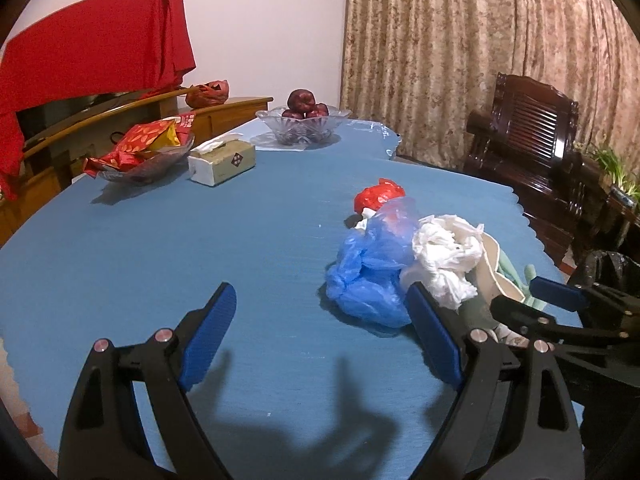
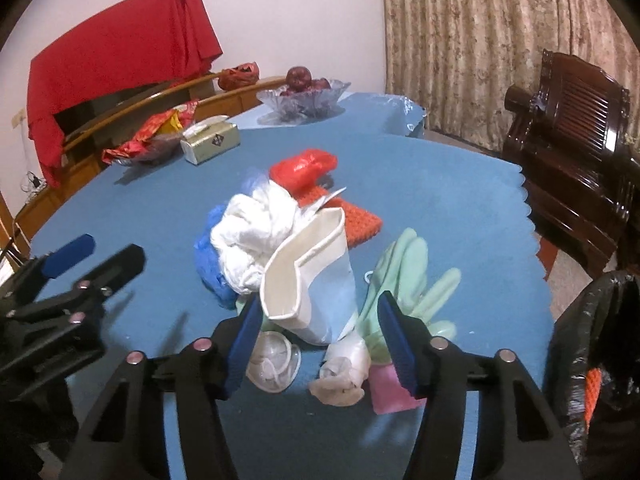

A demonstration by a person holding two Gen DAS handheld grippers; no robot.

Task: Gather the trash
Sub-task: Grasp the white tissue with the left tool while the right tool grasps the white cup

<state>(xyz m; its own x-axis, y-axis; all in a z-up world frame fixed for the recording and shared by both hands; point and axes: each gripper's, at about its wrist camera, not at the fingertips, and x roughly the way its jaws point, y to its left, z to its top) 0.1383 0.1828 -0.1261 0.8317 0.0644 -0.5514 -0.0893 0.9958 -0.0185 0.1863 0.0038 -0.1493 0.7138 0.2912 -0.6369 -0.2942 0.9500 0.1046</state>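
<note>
At lower left of its own view the left gripper (image 1: 320, 332) hangs wide open over bare blue table (image 1: 160, 260), grasping nothing. The trash heap (image 2: 280, 240) fills the right view's centre; the right gripper (image 2: 320, 336), jaws wide, straddles a white sleeve (image 2: 316, 280). Seemingly mid-pickup: close next, then carry to the black bin bag (image 2: 592, 340) at far right.
</note>
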